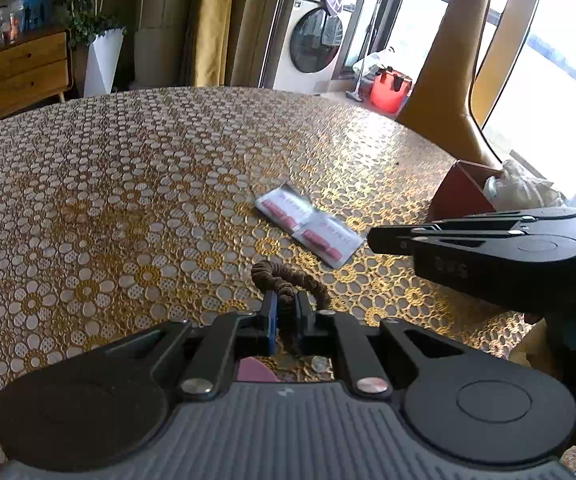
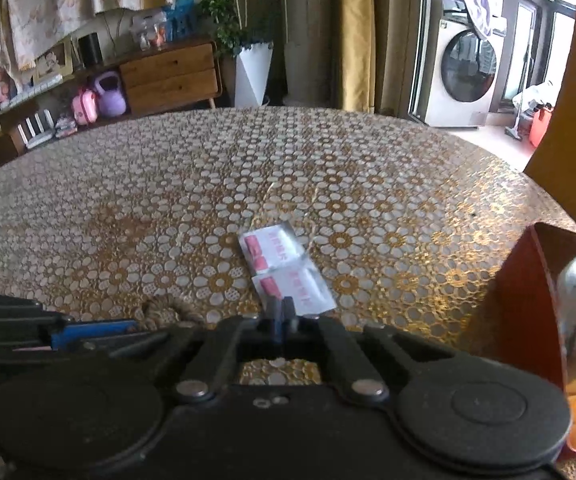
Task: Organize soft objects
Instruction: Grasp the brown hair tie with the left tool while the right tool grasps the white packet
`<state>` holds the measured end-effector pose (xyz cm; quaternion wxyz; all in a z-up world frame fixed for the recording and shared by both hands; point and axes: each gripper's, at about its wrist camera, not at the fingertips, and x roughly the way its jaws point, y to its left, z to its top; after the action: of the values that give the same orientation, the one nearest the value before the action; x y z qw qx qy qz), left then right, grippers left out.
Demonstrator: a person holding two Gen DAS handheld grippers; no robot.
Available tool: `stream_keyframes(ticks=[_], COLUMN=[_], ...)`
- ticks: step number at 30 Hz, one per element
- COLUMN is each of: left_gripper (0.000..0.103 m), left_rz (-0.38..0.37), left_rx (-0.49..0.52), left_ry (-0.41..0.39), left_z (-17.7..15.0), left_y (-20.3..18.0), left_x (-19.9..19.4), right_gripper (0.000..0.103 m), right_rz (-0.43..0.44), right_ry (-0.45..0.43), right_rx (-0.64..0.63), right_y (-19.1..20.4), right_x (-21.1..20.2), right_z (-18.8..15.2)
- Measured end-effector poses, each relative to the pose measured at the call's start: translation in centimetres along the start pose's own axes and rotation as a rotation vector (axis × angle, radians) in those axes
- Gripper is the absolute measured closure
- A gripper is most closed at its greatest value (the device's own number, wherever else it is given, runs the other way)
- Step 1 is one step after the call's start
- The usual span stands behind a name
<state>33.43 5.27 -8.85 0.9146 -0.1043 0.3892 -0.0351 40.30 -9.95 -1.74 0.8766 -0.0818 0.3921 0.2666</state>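
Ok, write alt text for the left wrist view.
The left gripper is shut on a brown braided hair tie above a table covered in gold and white flower lace. Two joined sachets with red print lie just beyond it, and the right gripper reaches in from the right, near a red box.

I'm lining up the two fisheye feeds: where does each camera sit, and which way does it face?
Left wrist: behind the left gripper, facing across the table; it pinches a brown hair tie, and the right gripper enters from the right.
Right wrist: behind the right gripper, facing the sachets; left gripper at lower left.
Shared: table, sachets, hair tie, red box.
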Motion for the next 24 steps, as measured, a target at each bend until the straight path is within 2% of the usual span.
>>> stream_keyframes(ticks=[3, 5, 6, 7, 8, 10, 13, 21, 24], left_gripper=[0.094, 0.094, 0.094, 0.094, 0.094, 0.094, 0.094, 0.094, 0.094], left_rz=[-0.007, -0.004, -0.004, -0.002, -0.001, -0.004, -0.01, -0.028, -0.031], left_rx=[-0.004, -0.005, -0.008, -0.012, -0.015, -0.019, -0.029, -0.033, -0.038], left_ry=[-0.012, -0.015, -0.016, -0.017, -0.017, -0.015, -0.013, 0.003, 0.005], left_z=[0.2, 0.3, 0.3, 0.4, 0.4, 0.4, 0.4, 0.1, 0.1], left_y=[0.0, 0.2, 0.4, 0.6, 0.8, 1.3, 1.9, 2.6, 2.7], left_x=[-0.6, -0.7, -0.7, -0.7, -0.7, -0.5, -0.3, 0.5, 0.7], right_gripper=[0.103, 0.099, 0.087, 0.081, 0.081, 0.065, 0.051, 0.048, 0.049], right_rz=[0.006, 0.013, 0.008, 0.013, 0.016, 0.014, 0.016, -0.002, 0.007], right_ry=[-0.013, -0.02, -0.014, -0.011, -0.01, -0.002, 0.008, 0.08, 0.069], right_rx=[0.001, -0.018, -0.027, -0.031, -0.036, -0.045, -0.063, -0.114, -0.111], right_y=[-0.6, -0.8, -0.8, -0.7, -0.7, -0.6, -0.4, -0.1, 0.0], right_x=[-1.0, -1.4, -1.3, -1.2, -0.9, -0.2, 1.1, 5.9, 6.3], right_z=[-0.1, -0.1, -0.1, -0.1, 0.1, 0.3, 0.6, 1.0, 1.1])
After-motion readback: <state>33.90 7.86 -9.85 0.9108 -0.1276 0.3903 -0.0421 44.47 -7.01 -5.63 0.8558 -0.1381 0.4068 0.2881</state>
